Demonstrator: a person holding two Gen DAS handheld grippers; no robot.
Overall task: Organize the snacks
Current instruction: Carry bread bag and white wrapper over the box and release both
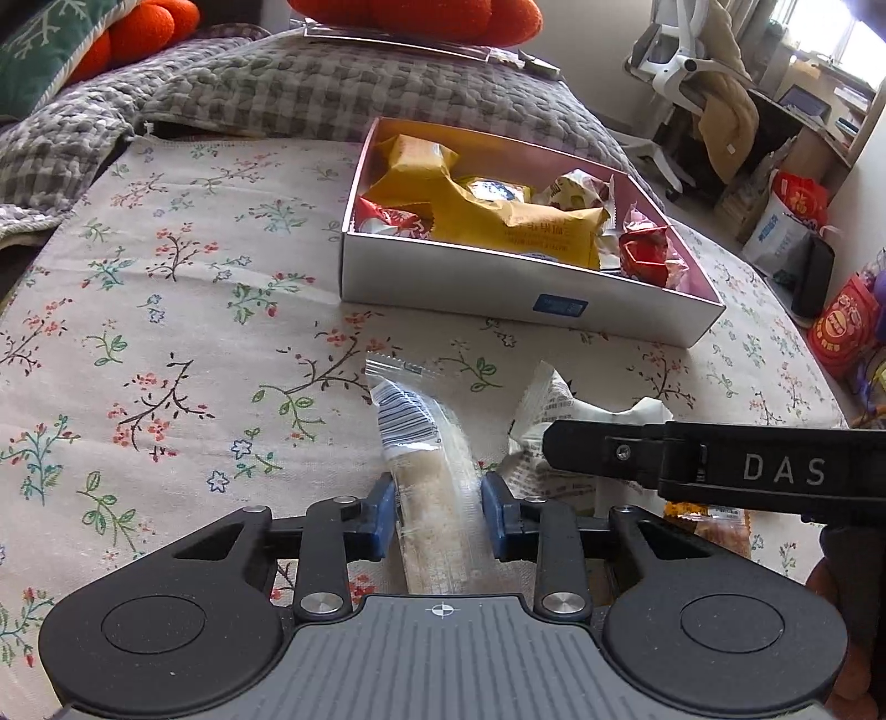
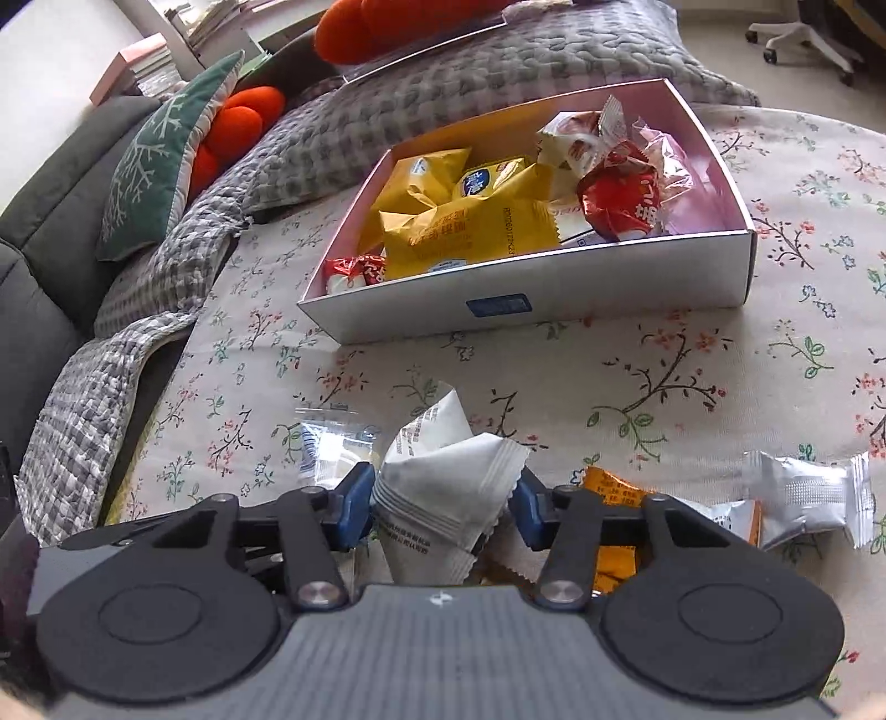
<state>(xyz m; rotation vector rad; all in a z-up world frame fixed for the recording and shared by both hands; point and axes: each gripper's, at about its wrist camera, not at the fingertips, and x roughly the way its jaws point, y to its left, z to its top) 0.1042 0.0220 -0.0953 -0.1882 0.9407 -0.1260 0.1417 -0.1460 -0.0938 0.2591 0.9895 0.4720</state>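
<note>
A white box [image 1: 498,288] [image 2: 421,310] on the floral cloth holds several yellow and red snack packets. My left gripper [image 1: 438,512] is shut on a clear-wrapped long snack bar [image 1: 426,471] with a barcode, low over the cloth in front of the box. My right gripper [image 2: 440,507] is shut on a white snack packet [image 2: 443,493]; that packet also shows in the left wrist view [image 1: 554,410], beside the bar. The right gripper's black body [image 1: 720,465] crosses the left wrist view at the right. An orange packet [image 2: 612,493] and a silver packet [image 2: 803,493] lie to the right.
Grey checked blankets [image 1: 310,83], a green pillow [image 2: 160,160] and orange cushions [image 2: 243,116] lie behind the box. The clear bar shows left of the right gripper [image 2: 332,448]. An office chair [image 1: 686,50] and bags [image 1: 841,327] stand on the floor at right.
</note>
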